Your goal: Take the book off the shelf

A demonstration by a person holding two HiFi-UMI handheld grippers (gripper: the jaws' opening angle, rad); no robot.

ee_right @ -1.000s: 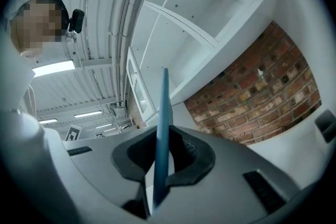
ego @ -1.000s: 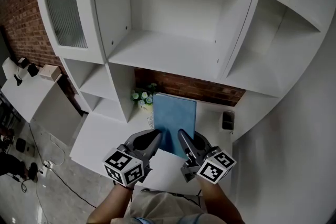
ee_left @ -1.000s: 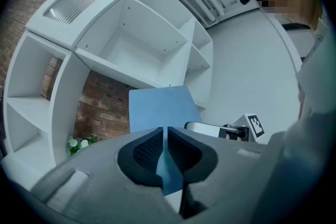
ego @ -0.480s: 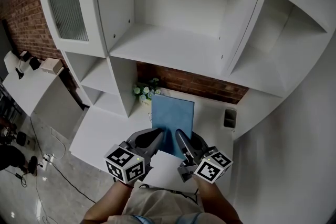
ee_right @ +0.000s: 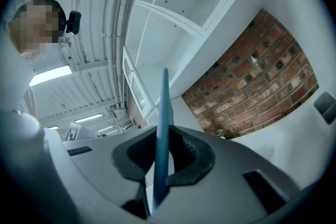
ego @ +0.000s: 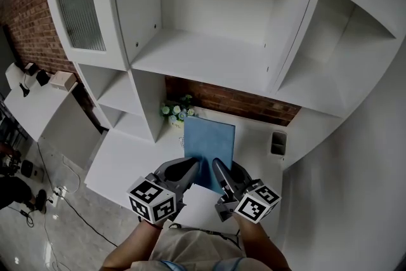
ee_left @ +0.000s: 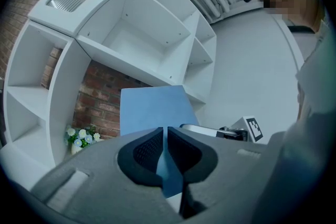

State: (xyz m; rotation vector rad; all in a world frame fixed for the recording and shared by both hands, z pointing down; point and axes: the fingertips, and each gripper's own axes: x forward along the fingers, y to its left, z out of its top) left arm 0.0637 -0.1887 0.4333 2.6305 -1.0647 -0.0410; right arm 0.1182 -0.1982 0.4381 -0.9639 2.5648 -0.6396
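1. Hardly anything has shifted over the last second in the head view. The blue book (ego: 209, 139) hangs low in the middle of the frame, off the white shelf unit (ego: 209, 60) and above the worktop (ego: 120, 165). The left hand-held gripper (ego: 191, 166) and right hand-held gripper (ego: 217, 168) are at its near edge.
2. Left gripper view: the jaws are nearly together, pinching the book (ee_left: 152, 107) by its lower edge. Flowers (ee_left: 80, 136) show at lower left.
3. Right gripper view: the book (ee_right: 162, 113) stands edge-on, clamped between the jaws. A brick wall (ee_right: 257, 86) fills the right.
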